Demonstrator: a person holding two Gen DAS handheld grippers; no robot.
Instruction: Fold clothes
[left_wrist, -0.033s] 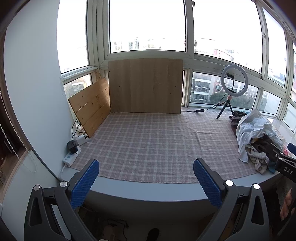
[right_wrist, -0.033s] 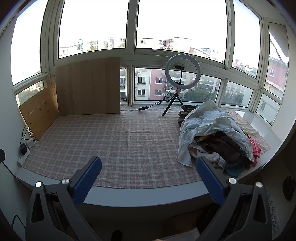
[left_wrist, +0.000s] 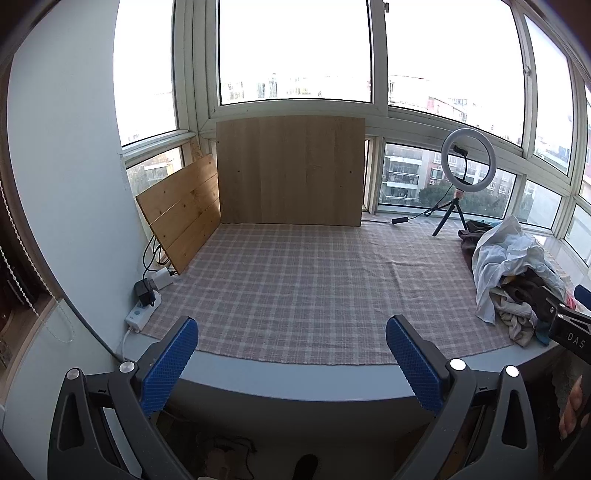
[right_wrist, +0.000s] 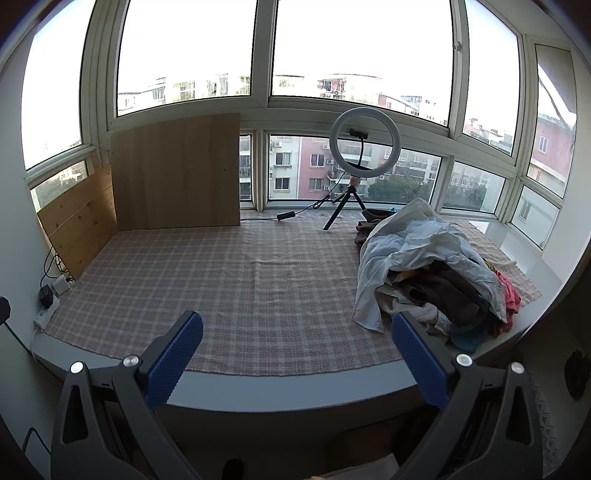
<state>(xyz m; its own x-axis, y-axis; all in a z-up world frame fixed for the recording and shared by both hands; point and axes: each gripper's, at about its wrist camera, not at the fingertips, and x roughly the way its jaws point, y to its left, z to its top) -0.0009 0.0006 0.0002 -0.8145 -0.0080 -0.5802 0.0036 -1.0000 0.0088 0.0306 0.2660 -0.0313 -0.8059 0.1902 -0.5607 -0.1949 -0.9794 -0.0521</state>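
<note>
A heap of mixed clothes (right_wrist: 428, 266) lies at the right end of a plaid cloth (right_wrist: 221, 277) on a window platform, a white garment on top and brown, red and teal pieces beneath. My right gripper (right_wrist: 297, 318) is open and empty, held in front of the platform edge, with the heap just beyond its right finger. In the left wrist view the same heap (left_wrist: 509, 273) sits far right. My left gripper (left_wrist: 291, 325) is open too, holding nothing, facing the bare plaid cloth (left_wrist: 314, 277).
A ring light on a small tripod (right_wrist: 365, 140) stands at the back by the windows, its cable trailing left. Two wooden boards (left_wrist: 291, 170) (left_wrist: 181, 210) lean in the back-left corner. A power strip with plugs (left_wrist: 142, 314) lies at the platform's left edge.
</note>
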